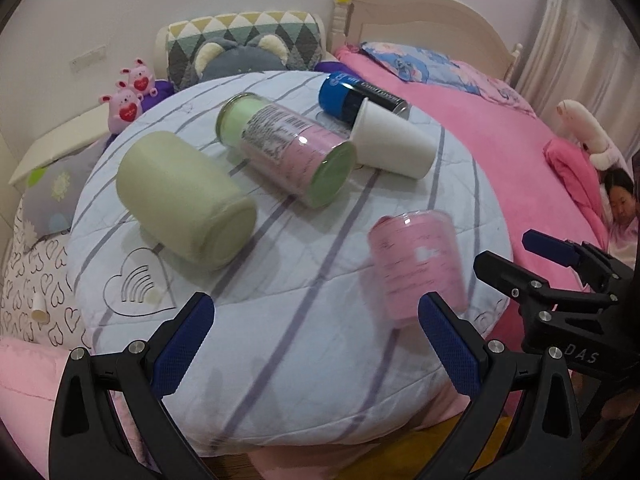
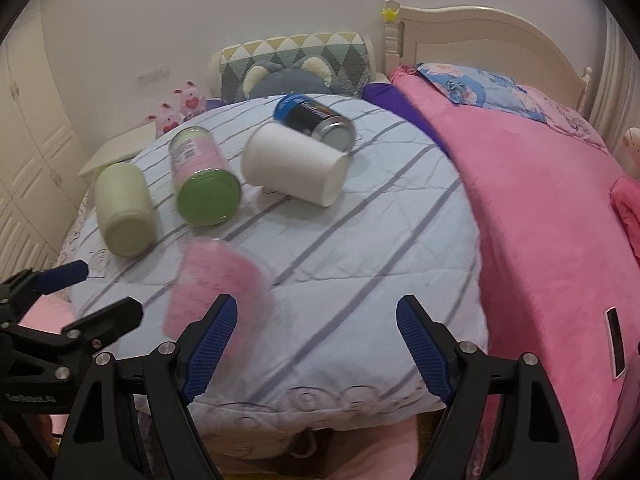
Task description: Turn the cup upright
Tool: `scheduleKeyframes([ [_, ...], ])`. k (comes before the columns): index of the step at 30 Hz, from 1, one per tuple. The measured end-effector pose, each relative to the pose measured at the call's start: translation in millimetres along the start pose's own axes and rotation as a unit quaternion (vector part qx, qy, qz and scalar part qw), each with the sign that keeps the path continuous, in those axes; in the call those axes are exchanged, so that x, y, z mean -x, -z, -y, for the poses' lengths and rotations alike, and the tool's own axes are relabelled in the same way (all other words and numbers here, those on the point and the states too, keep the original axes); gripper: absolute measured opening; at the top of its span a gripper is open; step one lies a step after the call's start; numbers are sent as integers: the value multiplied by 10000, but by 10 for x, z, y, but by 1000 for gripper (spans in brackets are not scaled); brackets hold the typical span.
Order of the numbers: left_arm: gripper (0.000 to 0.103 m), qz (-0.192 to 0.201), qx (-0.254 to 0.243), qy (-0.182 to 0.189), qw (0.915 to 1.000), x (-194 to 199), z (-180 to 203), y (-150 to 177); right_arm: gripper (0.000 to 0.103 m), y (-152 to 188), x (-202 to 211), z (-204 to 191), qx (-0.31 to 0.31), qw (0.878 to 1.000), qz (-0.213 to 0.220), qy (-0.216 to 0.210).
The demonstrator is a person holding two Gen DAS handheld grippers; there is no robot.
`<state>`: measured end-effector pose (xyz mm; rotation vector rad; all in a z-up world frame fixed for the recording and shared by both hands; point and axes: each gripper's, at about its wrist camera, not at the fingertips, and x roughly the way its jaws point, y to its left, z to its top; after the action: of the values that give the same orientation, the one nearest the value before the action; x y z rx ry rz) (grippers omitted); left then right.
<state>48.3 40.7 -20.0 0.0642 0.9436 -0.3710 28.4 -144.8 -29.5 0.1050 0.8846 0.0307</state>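
Note:
A pink translucent cup (image 1: 418,266) is blurred, near the front right of the striped quilt (image 1: 288,300); no finger touches it. In the right wrist view the pink cup (image 2: 216,284) is a blurred shape at the front left. My left gripper (image 1: 316,340) is open and empty, just left of the cup. My right gripper (image 2: 316,344) is open and empty, just right of the cup. A white paper cup (image 1: 394,142) lies on its side further back; it also shows in the right wrist view (image 2: 294,166).
A pale green cup (image 1: 184,200), a pink jar with a green lid (image 1: 288,148) and a blue-capped black can (image 1: 358,96) lie on their sides on the quilt. A pink blanket (image 2: 552,232) covers the bed to the right. Pillows and plush toys (image 1: 128,96) are behind.

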Motion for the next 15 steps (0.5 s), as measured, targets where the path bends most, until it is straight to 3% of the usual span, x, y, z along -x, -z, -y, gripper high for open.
scheduleKeyframes([
  [6,103,-26,-86,101,9999,20,-220,12,83,-38,-166,-215,-216,9983,-296,-445],
  [15,103,53,-17,329,9994,27,-514,-66,83,-142,-379,-385,-491,9937,-753,-663],
])
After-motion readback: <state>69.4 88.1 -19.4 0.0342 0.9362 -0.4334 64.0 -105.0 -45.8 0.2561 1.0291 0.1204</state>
